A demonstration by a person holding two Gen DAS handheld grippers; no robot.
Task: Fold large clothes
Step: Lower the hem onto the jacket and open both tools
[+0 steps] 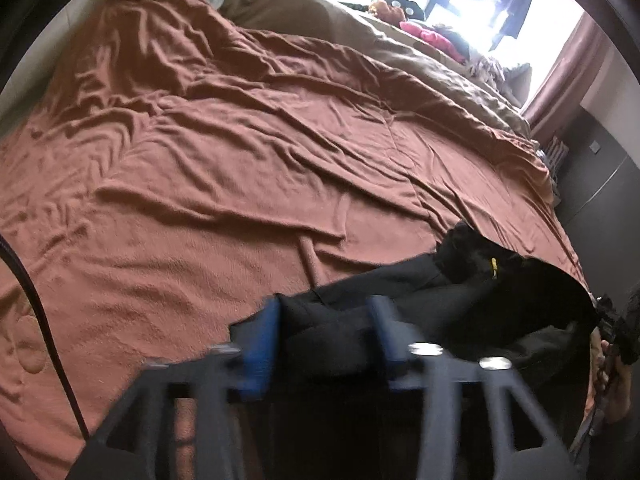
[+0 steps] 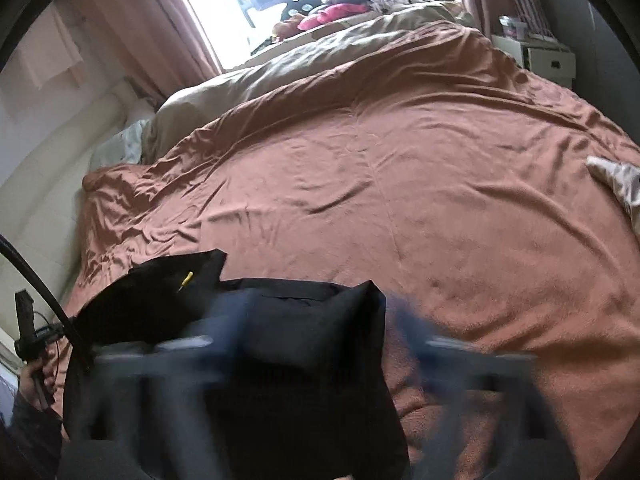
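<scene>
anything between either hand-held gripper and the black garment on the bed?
Nothing visible. The black garment lies on the brown blanket right under both. The left hand-held gripper has its blue fingers open with cloth between them; the right hand-held gripper is open, motion-blurred, over the garment's edge. Contact is unclear.

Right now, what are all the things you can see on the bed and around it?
Black fabric garment: one, black with a small yellow tag, near edge of the bed, under both grippers.
Rust-brown blanket: one, brown, spread wrinkled over the bed.
Beige duvet: one, tan, far side by the window.
Pink clothes pile: one heap, pink and dark, by the window.
Curtains: brownish pink, beside the bright window.
White drawer unit: one, far corner.
Left gripper: blue pads apart, garment between them.
Right gripper: blurred, jaws wide.
</scene>
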